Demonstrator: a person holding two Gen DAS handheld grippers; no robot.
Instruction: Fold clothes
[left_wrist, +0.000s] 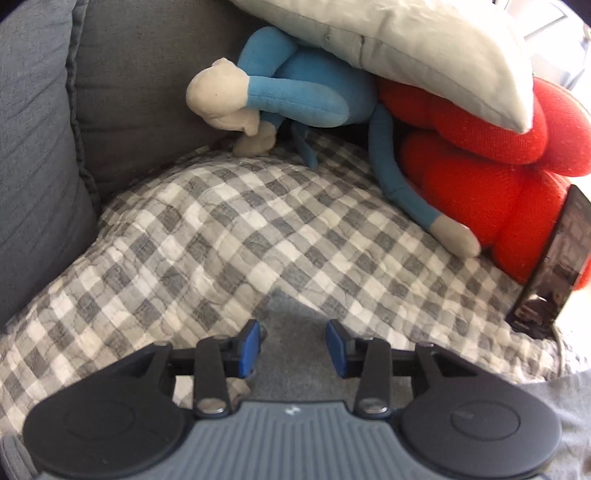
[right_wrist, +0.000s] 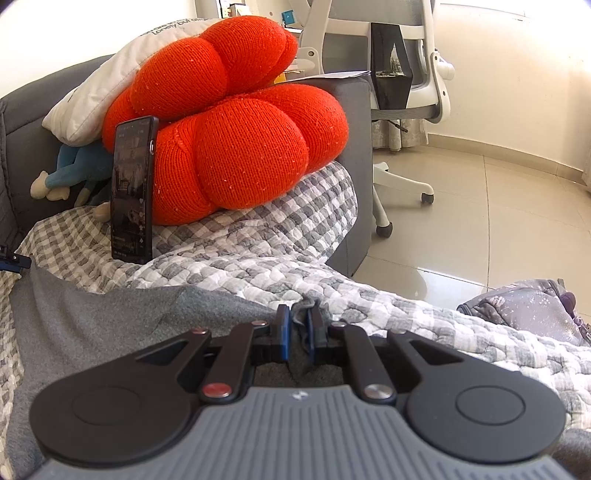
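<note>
A grey garment (right_wrist: 110, 314) lies spread on a grey-and-white checked quilt (right_wrist: 240, 258) that covers the sofa seat. My right gripper (right_wrist: 299, 328) is shut on a bunched edge of that garment, and a fold of grey cloth shows between its blue pads. In the left wrist view, my left gripper (left_wrist: 295, 347) stands open just above the quilt (left_wrist: 221, 229). A strip of the grey garment (left_wrist: 291, 325) lies under the gap, and the pads do not press on it. A further part of the garment shows at the lower right (left_wrist: 569, 406).
A red knot cushion (right_wrist: 236, 147), a blue plush toy (left_wrist: 295, 92) and a white pillow (left_wrist: 406, 48) pile up at the back of the sofa. A phone (right_wrist: 133, 192) leans upright against the cushion. Right of the sofa arm (right_wrist: 354, 129) are tiled floor, an office chair (right_wrist: 406, 55) and patterned fabric (right_wrist: 524, 306).
</note>
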